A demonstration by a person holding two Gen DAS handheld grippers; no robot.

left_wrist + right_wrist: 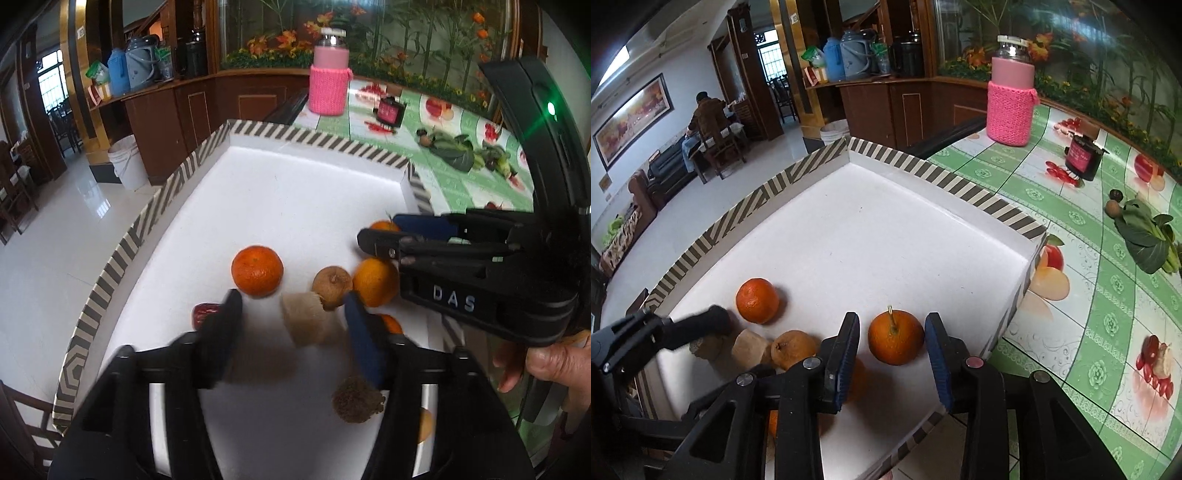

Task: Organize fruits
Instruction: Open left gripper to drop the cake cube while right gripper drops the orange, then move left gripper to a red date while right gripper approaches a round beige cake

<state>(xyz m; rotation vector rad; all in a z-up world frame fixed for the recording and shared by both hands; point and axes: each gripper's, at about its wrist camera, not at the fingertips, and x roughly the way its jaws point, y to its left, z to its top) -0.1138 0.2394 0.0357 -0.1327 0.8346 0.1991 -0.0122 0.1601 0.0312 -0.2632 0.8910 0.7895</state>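
On the green fruit-print tablecloth [1089, 295] sits a large white tray [849, 229] with a striped rim, and nearly all the fruit lies inside it, bunched at the near end. A pink knit-sleeved bottle [1010, 110] stands well beyond the tray, with leafy greens [1148, 240] off to the right.

The right gripper [892, 354] points down with its jaws narrowly parted around a stemmed orange [895, 338] — the pads stand just beside the skin on both sides, and I cannot tell that they press it. The left gripper [291, 325] is about half open and holds nothing; a pale cut chunk [306, 321] lies between its fingers, a mandarin [257, 271] just ahead, a brown round fruit [331, 284] to its right and a red date [203, 314] at its left finger.

The risk — as I judge it — is crowding: the two grippers work close together, and either could nudge a round fruit so it rolls away.
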